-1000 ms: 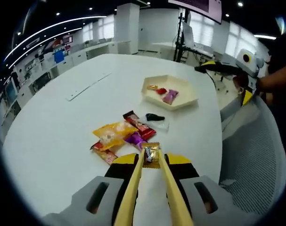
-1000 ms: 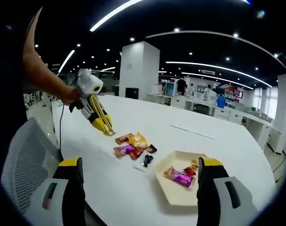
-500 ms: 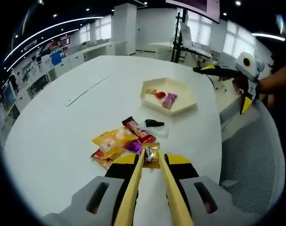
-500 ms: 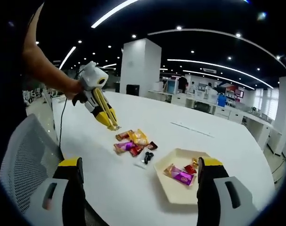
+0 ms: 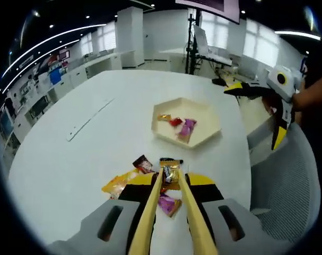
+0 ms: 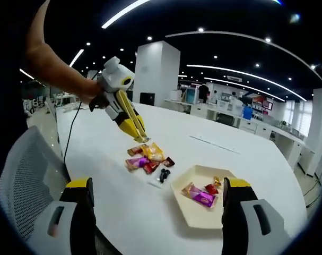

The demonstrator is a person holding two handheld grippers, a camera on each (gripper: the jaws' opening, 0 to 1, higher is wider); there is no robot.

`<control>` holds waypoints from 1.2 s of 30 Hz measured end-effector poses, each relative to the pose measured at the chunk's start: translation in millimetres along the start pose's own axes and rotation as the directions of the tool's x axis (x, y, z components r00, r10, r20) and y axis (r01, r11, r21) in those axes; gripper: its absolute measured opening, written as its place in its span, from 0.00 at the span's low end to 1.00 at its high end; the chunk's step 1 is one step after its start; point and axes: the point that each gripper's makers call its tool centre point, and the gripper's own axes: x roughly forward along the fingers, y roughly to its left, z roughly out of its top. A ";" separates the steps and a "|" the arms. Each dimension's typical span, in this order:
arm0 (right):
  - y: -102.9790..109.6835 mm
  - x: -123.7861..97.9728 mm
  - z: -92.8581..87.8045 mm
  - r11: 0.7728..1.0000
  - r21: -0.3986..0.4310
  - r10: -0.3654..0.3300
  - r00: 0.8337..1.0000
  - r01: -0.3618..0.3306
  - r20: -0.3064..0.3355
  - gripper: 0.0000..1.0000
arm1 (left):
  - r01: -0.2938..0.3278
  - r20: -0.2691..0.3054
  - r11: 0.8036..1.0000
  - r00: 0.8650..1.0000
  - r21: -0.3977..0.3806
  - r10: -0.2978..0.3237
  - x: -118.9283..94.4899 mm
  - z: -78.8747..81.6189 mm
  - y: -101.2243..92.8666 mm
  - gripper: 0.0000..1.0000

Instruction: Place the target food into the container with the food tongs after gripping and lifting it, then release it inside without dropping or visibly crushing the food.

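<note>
A gold-and-brown wrapped candy (image 5: 170, 172) hangs above the white table, and my left gripper (image 5: 170, 173), fitted with long yellow tongs, is shut on it. Below it lies the pile of wrapped sweets (image 5: 130, 179). Beyond stands the cream hexagonal tray (image 5: 203, 130), which holds a few candies. In the right gripper view a hand holds the left gripper (image 6: 142, 139) just over the sweets pile (image 6: 146, 158), left of the tray (image 6: 195, 219). My right gripper (image 6: 158, 185) is open, its jaws wide apart and holding nothing. It shows again at the table's right edge (image 5: 253, 114).
A small black item in clear wrap (image 6: 163, 175) lies between pile and tray. A grey mesh chair (image 5: 288, 180) stands at the table's near edge. A thin flat strip (image 5: 89, 118) lies on the far left of the table (image 5: 70, 159). Desks and a pillar fill the background.
My left gripper has risen off the pile with the candy and moved forward toward the tray. The right gripper has stayed open, and its view has hardly shifted.
</note>
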 end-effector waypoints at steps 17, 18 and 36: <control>-3.2 -1.5 2.0 1.000 0.013 -0.020 1.000 0.019 0.011 1.00 | 0.059 -0.007 0.997 0.998 0.046 -0.059 50.7 53.1 -19.2 0.16; -3.0 -1.4 2.1 1.000 0.013 -0.019 1.000 0.019 0.011 1.00 | 0.062 -0.007 0.997 0.998 0.048 -0.062 53.7 55.1 -19.8 0.16; -7.9 -1.3 -0.3 0.999 0.013 -0.044 0.999 0.044 -0.005 1.00 | 0.143 -0.047 0.976 0.989 0.162 -0.138 117.3 125.0 -36.3 0.16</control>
